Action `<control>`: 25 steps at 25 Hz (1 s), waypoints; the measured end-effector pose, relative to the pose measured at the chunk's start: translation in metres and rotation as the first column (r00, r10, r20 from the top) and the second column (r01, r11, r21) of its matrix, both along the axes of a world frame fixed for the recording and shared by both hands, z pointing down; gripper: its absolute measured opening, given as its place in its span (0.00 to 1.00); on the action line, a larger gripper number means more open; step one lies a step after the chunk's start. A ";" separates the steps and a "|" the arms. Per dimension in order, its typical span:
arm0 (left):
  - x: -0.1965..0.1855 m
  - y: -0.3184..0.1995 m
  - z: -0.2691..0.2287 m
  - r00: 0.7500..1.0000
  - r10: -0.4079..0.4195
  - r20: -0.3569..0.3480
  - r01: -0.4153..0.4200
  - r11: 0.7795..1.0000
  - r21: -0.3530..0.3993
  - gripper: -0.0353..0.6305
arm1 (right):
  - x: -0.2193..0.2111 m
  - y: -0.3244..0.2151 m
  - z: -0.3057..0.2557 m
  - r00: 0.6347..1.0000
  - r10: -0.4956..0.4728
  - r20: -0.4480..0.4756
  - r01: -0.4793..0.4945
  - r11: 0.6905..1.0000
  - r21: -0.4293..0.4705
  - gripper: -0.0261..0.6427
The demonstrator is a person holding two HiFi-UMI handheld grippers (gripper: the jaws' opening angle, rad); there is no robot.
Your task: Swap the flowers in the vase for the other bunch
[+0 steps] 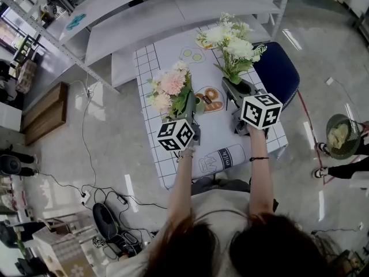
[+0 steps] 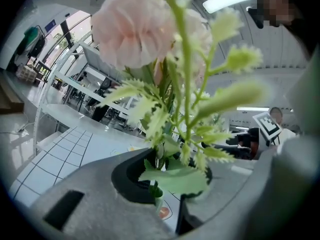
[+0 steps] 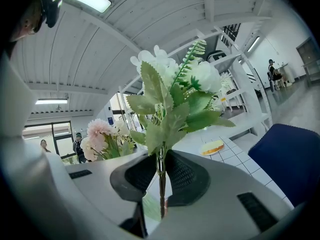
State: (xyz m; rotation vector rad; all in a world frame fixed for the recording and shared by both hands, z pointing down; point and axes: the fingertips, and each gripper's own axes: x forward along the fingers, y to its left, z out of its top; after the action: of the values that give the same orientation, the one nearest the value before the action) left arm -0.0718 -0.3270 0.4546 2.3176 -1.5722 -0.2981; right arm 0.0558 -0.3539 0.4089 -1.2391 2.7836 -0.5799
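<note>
Left tool (image 2: pixel 162 176) grips the pink bunch (image 1: pixel 170 88) by its stems above the tabletop (image 1: pixel 151 59), right tool (image 3: pixel 161 171) clamps the white bunch (image 1: pixel 233 42) beside it; I'd raise pink straight up, keeping the blooms from tangling.

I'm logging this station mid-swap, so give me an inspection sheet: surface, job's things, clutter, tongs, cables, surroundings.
Surface: table under a white gridded cloth with printed food pictures.
Job's things: pink bunch in the left tongs, white bunch in the right tongs, both held above the table; vase not clearly made out.
Clutter: nothing seen loose on the cloth.
Tongs: left tongs shut on the pink bunch's stems; right tongs shut on the white bunch's stem.
Cables: black cables on the floor, to the person's left.
Surroundings: blue chair beside the table, white shelving behind it, wooden crate on the floor.
</note>
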 end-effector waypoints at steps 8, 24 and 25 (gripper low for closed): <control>-0.005 0.002 -0.009 1.000 -0.003 0.016 0.003 1.000 0.006 0.15 | -0.001 0.002 -0.001 1.000 0.000 0.011 0.000 1.000 -0.001 0.12; -0.013 0.007 -0.034 1.000 0.002 0.002 -0.002 0.999 0.036 0.15 | -0.005 0.007 -0.001 1.000 0.004 0.022 -0.004 1.000 -0.008 0.12; -0.014 0.007 -0.036 1.000 0.001 0.000 -0.001 0.999 0.040 0.15 | -0.005 0.008 -0.002 1.000 0.005 0.023 -0.005 1.000 -0.008 0.12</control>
State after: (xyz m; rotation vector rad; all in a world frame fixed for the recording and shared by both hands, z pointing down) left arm -0.0854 -0.3199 0.4183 2.3482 -1.5782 -0.3320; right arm 0.0505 -0.3464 0.4071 -1.2329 2.7614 -0.6011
